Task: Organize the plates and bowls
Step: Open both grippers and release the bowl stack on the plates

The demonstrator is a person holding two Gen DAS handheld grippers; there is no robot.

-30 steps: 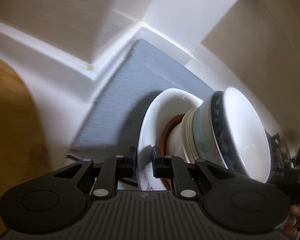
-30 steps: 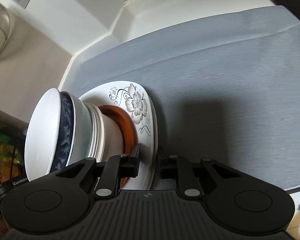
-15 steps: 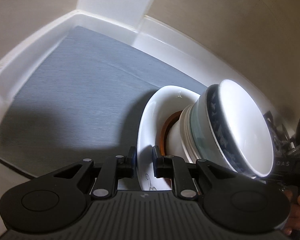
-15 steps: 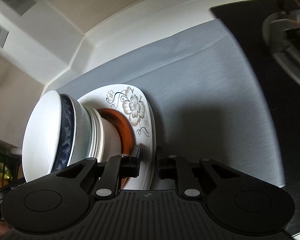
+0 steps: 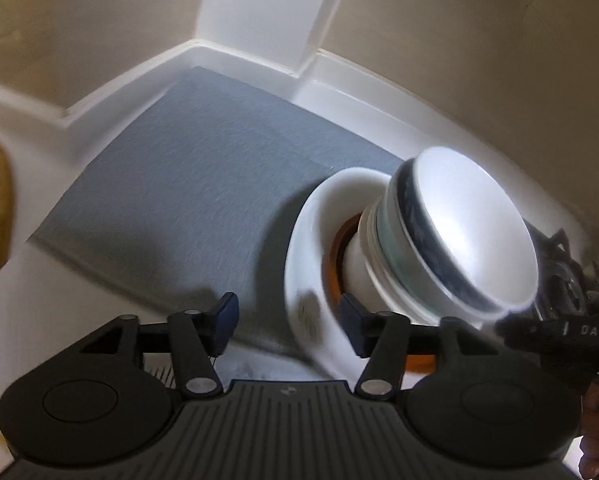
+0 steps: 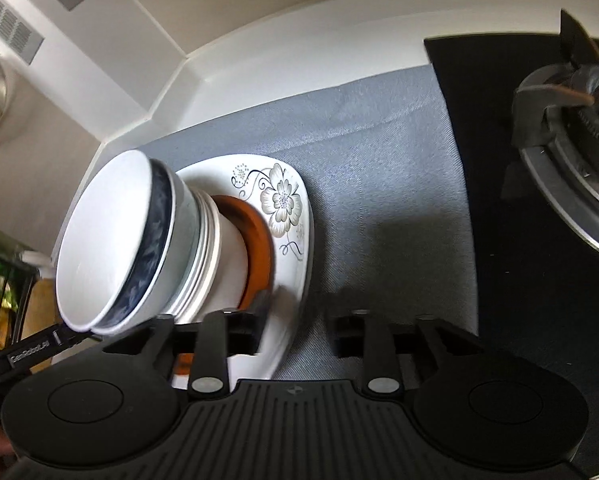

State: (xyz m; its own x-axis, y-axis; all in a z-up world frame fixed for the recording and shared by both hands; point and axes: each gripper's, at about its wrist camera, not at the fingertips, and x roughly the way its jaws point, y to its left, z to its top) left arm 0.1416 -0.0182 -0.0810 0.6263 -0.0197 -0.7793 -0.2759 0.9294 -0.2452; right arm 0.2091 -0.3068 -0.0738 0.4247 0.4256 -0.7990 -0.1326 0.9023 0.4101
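step: letting go of stack | left tongs (image 5: 287, 322) and right tongs (image 6: 295, 322) just spread, plate (image 6: 295, 216) rim between, unpinched | plate and bowls (image 6: 111, 240) on mat (image 6: 379, 208), surface back corner | next: back both away

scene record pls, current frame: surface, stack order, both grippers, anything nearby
surface: grey mat on white counter
stack: floral plate at bottom, brown dish, nested bowls on top
left gripper: jaws just opened, plate rim between the fingers, no grip
right gripper: jaws just opened, plate rim between the fingers, no grip
nearby: gas burner beside the mat
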